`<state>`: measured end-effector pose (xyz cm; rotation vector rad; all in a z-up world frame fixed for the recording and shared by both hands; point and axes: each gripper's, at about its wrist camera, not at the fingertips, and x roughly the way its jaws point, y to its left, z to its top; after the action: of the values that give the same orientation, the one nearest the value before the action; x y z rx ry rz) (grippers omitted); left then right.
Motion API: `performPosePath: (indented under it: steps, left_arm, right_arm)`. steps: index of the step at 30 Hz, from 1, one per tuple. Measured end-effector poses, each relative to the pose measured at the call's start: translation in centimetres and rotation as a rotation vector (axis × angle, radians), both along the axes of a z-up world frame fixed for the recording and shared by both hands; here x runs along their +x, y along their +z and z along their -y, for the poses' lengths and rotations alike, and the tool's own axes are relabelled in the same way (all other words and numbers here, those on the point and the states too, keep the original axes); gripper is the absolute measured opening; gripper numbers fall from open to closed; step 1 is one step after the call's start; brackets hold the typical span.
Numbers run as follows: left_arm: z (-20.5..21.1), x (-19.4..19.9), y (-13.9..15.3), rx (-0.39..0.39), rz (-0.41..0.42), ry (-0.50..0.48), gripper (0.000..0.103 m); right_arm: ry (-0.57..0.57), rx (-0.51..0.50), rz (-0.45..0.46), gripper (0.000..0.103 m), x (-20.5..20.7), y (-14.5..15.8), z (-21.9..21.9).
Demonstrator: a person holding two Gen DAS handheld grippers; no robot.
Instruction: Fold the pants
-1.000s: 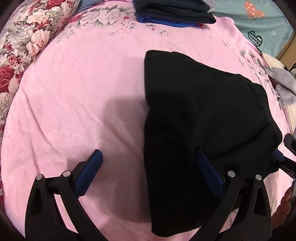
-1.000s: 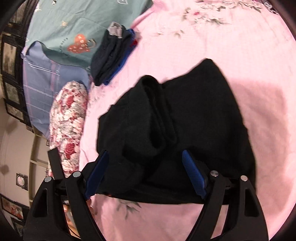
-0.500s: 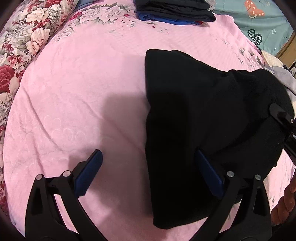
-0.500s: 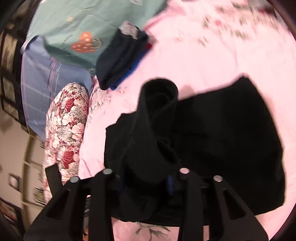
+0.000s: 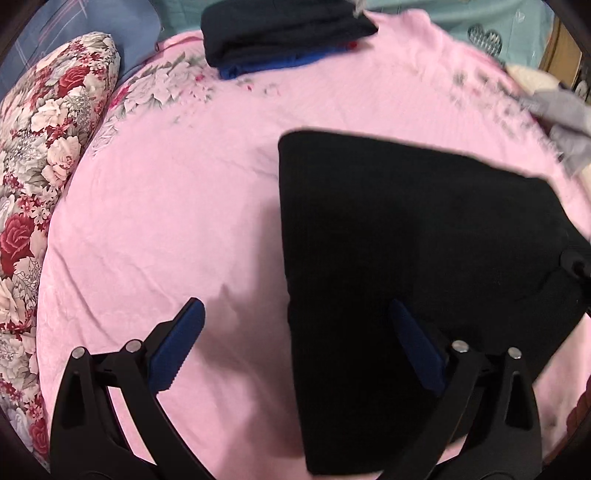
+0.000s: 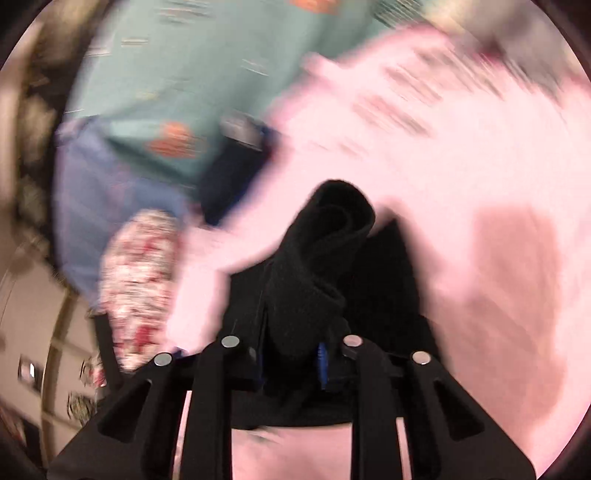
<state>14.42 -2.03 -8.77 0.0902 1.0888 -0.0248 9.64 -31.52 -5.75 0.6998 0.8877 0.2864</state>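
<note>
Black pants [image 5: 406, 258] lie folded on the pink bedspread [image 5: 184, 184]. My left gripper [image 5: 295, 347] is open above the pants' left edge, one blue finger over the pink sheet, the other over the black cloth. My right gripper [image 6: 291, 362] is shut on a bunched fold of the black pants [image 6: 325, 243] and holds it lifted above the bed. Part of the right gripper shows at the right edge of the left wrist view [image 5: 576, 262]. The right wrist view is motion-blurred.
A stack of folded dark and blue clothes [image 5: 288, 33] lies at the far edge of the bed. A floral pillow [image 5: 44, 147] lies at the left. Grey cloth [image 5: 561, 110] lies at the far right. A teal sheet [image 6: 184, 74] lies beyond the bed.
My right gripper closed on the pants' edge and lifted it, swinging quickly. The left gripper stayed open and drew back slightly, so more of the bed shows.
</note>
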Motion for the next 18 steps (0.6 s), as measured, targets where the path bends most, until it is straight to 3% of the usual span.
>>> performPosePath:
  steps: [1, 2, 3, 4, 8, 11, 13, 15, 18]
  left_arm:
    - [0.1, -0.1, 0.1, 0.005, 0.014, 0.008, 0.101]
    - [0.0, -0.2, 0.4, 0.006, 0.014, 0.002, 0.101]
    - [-0.1, -0.4, 0.8, 0.003, 0.016, -0.005, 0.101]
    - [-0.4, -0.5, 1.2, -0.006, 0.008, -0.016, 0.101]
    - [-1.7, -0.4, 2.5, -0.052, 0.015, 0.009, 0.101]
    - [-1.7, 0.2, 2.9, -0.061, 0.022, 0.029, 0.101]
    - [-1.7, 0.7, 2.6, -0.089, 0.003, 0.033, 0.101]
    - [-1.5, 1.4, 1.9, -0.108, -0.019, 0.038, 0.101]
    - [-1.2, 2.1, 1.3, -0.104, -0.025, 0.050, 0.101]
  right_arm:
    - [-0.012, -0.027, -0.074, 0.036, 0.4, -1.9, 0.6]
    - [-0.009, -0.029, -0.127, 0.037, 0.6, -3.3, 1.2]
    - [0.011, 0.019, -0.112, 0.038, 0.4, -3.7, 1.8]
    - [0.025, 0.006, -0.101, 0.038, 0.1, -3.3, 1.9]
    - [0.000, -0.231, 0.042, 0.048, -0.5, 1.4, 1.6]
    - [0.007, -0.334, 0.148, 0.048, 0.2, 3.7, 0.5]
    - [0.102, -0.307, 0.169, 0.035, 2.1, 3.9, -1.4]
    - [0.173, -0.303, 0.137, 0.031, 3.9, 3.3, -3.1]
    - [0.183, -0.397, 0.075, 0.030, 6.3, 1.7, -4.7]
